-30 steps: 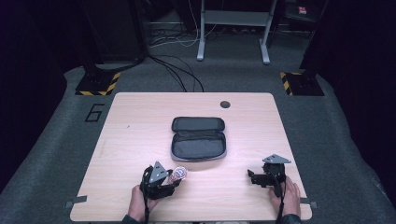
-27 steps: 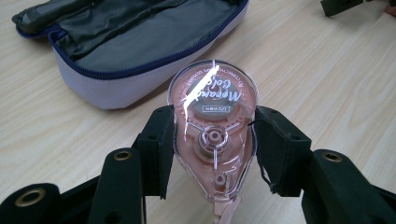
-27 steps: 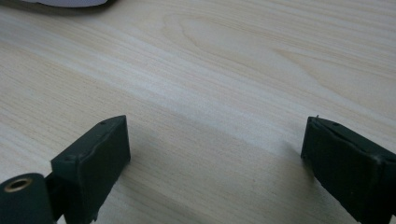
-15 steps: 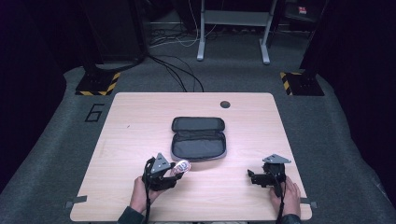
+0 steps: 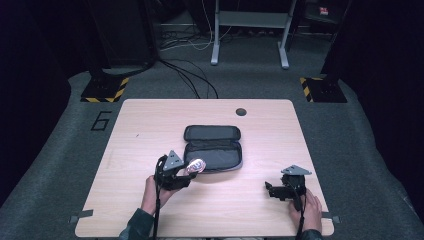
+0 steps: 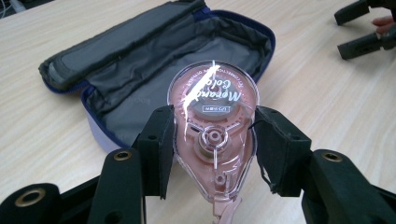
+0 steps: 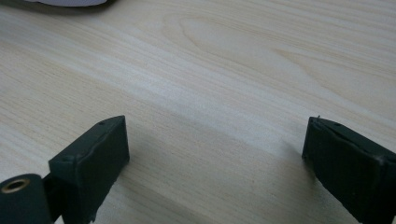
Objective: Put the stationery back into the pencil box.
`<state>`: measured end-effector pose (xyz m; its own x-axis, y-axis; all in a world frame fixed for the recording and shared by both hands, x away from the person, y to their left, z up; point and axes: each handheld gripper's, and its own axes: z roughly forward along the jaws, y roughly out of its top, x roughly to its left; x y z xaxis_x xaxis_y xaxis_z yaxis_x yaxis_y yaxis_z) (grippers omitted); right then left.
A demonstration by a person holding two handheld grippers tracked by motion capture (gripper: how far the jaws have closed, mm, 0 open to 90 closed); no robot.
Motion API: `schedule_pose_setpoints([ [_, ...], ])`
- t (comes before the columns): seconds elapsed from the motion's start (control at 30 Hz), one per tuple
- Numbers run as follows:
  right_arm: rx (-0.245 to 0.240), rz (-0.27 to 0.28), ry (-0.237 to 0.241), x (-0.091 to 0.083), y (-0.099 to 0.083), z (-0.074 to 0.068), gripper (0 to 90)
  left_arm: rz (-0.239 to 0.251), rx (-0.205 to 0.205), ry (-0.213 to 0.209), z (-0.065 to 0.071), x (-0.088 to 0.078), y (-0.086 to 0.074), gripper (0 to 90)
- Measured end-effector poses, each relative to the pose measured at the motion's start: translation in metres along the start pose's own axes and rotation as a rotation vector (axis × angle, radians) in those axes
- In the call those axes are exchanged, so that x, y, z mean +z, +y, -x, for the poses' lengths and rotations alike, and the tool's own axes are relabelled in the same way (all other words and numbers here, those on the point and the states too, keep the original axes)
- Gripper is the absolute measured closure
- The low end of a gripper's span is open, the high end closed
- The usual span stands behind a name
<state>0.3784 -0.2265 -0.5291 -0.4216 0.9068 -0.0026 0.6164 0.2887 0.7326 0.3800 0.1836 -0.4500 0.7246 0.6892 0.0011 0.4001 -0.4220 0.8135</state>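
— Pink and clear plastic sits between the left gripper (image 6: 212, 140) jaws: a correction tape dispenser (image 6: 213, 130), pinched on both flat sides, its round end pointing away past the fingertips.

— What lies past those fingertips?

— An open pencil case (image 6: 154, 70), dark-lined with a blue zip edge, lid folded back. The dispenser's round end hangs over the case's near rim. In the high view the left gripper (image 5: 181, 172) is at the case's (image 5: 212, 147) near-left corner.

— And the other one?

— The right gripper (image 7: 215, 154) has its jaws spread wide, with bare wood of the table (image 7: 224, 70) between them and ahead. It grips nothing. In the high view it (image 5: 275, 190) rests low, near the front-right table (image 5: 150, 125) edge, well apart from the case, with open tabletop between.
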Motion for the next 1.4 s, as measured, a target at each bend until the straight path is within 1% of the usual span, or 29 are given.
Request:
schedule_pose_setpoints([
  [0.1,-0.001,0.0,0.001,0.0,0.0,0.0,6.5,0.001,0.0,0.006,-0.004,0.008,0.008,50.1],
  [0.13,0.0,0.0,0.001,0.0,0.0,0.0,6.5,-0.005,-0.003,-0.005,-0.006,0.01,0.01,50.1],
  [0.17,0.0,0.0,0.001,0.0,0.0,0.0,6.5,-0.005,-0.003,-0.005,-0.006,0.01,0.01,50.1],
  [0.2,0.0,0.0,0.001,0.0,0.0,0.0,6.5,-0.009,-0.003,0.002,-0.009,0.017,0.015,50.1],
  [0.23,0.0,0.0,0.001,0.0,0.0,0.0,6.5,-0.009,-0.003,0.002,-0.009,0.017,0.015,50.1],
  [0.33,0.0,0.0,0.001,0.0,0.0,0.0,6.5,-0.031,0.004,-0.003,-0.015,0.03,0.021,50.1],
  [0.37,0.0,0.0,0.001,0.0,0.0,0.0,6.5,-0.031,0.004,-0.003,-0.015,0.03,0.021,50.1],
  [0.4,0.0,0.0,0.002,0.0,0.0,0.0,6.5,-0.022,-0.002,0.005,-0.016,0.037,0.021,50.1],
  [0.43,0.0,0.0,0.002,0.0,0.0,0.0,6.5,-0.022,-0.002,0.005,-0.016,0.037,0.021,50.1],
  [0.47,-0.001,0.0,0.001,0.0,0.0,0.0,6.5,-0.03,-0.005,0.004,-0.018,0.043,0.023,50.0],
  [0.5,-0.001,0.0,0.001,0.0,0.0,0.0,6.5,-0.03,-0.005,0.004,-0.018,0.043,0.023,50.0],
  [0.57,-0.001,0.0,0.002,0.0,0.0,0.0,6.5,-0.028,-0.01,0.005,-0.019,0.051,0.024,50.1],
  [0.6,-0.001,0.0,0.002,0.0,0.0,0.0,6.5,-0.047,-0.013,0.002,-0.022,0.057,0.025,50.0],
  [0.63,-0.001,0.0,0.002,0.0,0.0,0.0,6.5,-0.047,-0.013,0.002,-0.022,0.057,0.025,50.0],
  [0.67,0.0,0.0,0.002,0.0,0.0,0.0,6.5,-0.047,-0.018,0.007,-0.024,0.065,0.025,50.0],
  [0.7,-0.001,0.0,0.002,0.0,0.0,0.0,6.5,-0.047,-0.018,0.007,-0.024,0.065,0.025,50.0],
  [0.77,-0.001,0.0,0.002,0.0,0.0,0.0,6.5,-0.056,-0.02,0.005,-0.026,0.077,0.026,50.0],
  [0.8,-0.001,0.0,0.002,0.0,0.0,0.0,6.5,-0.056,-0.02,0.005,-0.026,0.077,0.026,50.0],
  [0.87,-0.001,0.002,0.002,0.0,0.0,0.0,6.4,-0.082,-0.016,0.009,-0.027,0.086,0.026,50.0],
  [0.9,-0.001,0.0,0.003,0.0,0.0,0.0,6.4,-0.082,-0.016,0.009,-0.027,0.086,0.026,50.0],
  [0.93,-0.001,0.0,0.003,0.0,0.0,0.0,6.4,-0.093,-0.018,0.001,-0.029,0.092,0.026,50.0],
  [1.0,-0.003,0.001,0.002,0.0,0.0,0.001,6.4,-0.1,-0.026,0.012,-0.028,0.096,0.026,50.0],
  [1.07,-0.001,0.0,0.003,0.0,0.0,0.0,6.4,-0.106,-0.032,0.011,-0.028,0.1,0.025,50.0],
  [1.1,-0.002,0.0,0.003,0.0,0.0,0.0,6.4,-0.115,-0.026,0.018,-0.029,0.102,0.026,50.0],
  [1.13,-0.001,0.0,0.003,0.0,0.0,0.0,6.4,-0.111,-0.038,0.015,-0.028,0.104,0.025,50.0],
  [1.27,-0.001,0.0,0.003,0.0,0.0,0.0,6.4,-0.15,-0.024,0.036,-0.027,0.109,0.026,49.8],
  [1.3,-0.001,0.0,0.003,0.0,0.0,0.0,6.4,-0.152,-0.03,0.045,-0.026,0.111,0.026,49.8],
  [1.33,-0.001,0.001,0.003,0.0,0.0,0.0,6.4,-0.173,-0.016,0.065,-0.026,0.111,0.026,49.6],
  [1.4,-0.001,0.0,0.003,0.0,0.0,0.0,6.4,-0.176,-0.017,0.068,-0.026,0.112,0.026,49.0],
])
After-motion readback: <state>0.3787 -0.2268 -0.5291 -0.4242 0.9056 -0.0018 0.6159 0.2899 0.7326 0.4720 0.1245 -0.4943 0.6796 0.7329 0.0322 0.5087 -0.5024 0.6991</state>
